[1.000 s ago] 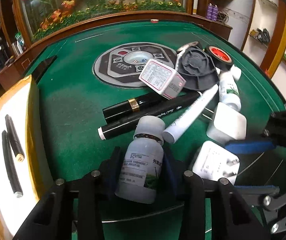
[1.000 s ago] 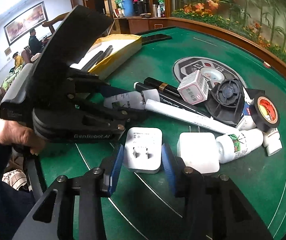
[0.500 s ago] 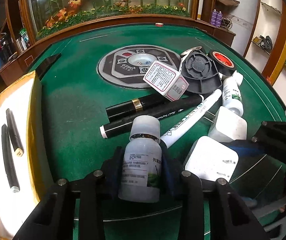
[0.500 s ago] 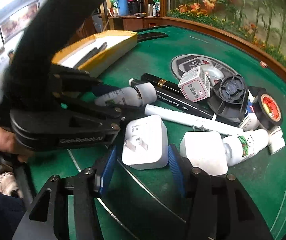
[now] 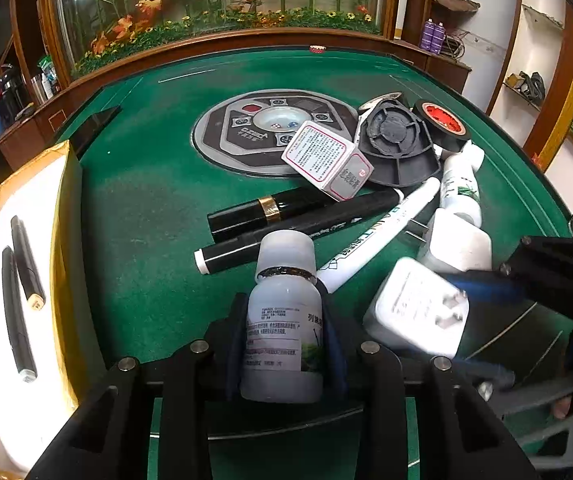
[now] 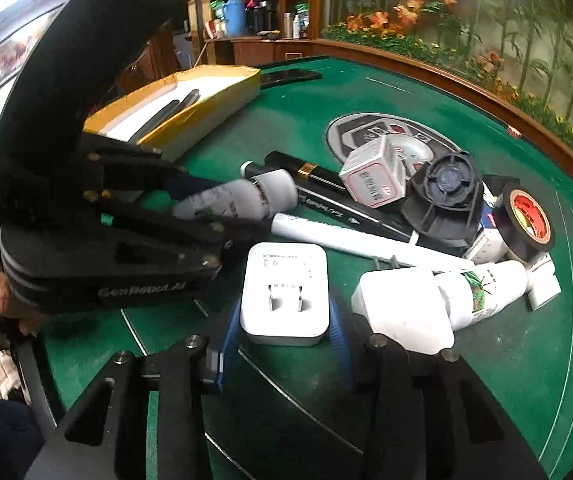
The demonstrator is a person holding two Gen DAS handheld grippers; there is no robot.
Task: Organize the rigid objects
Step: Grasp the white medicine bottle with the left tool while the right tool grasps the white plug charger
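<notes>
Here a bottle (image 5: 284, 320) is clamped in the left gripper (image 5: 282, 334) and a charger (image 6: 285, 292) in the right gripper (image 6: 285, 332), both over the green worktop (image 5: 138, 216)

The bottle is gripped across its labelled body, cap pointing away, by jaws that have just been closing on it; the charger, prongs facing up, is flanked by the blue pads (image 6: 230, 330), which have likewise just closed in and appear pressed to its sides. Beyond them a heap is seen: a second charger (image 6: 402, 312), a second bottle (image 6: 482, 292), a white marker (image 5: 378, 232), two black pens (image 5: 270, 212), a small box (image 5: 326, 160), a black fan part (image 5: 398, 144) and a tape roll (image 5: 442, 120). A yellow tray (image 5: 66, 216) on the left side holds two dark pens (image 5: 20, 288)
</notes>
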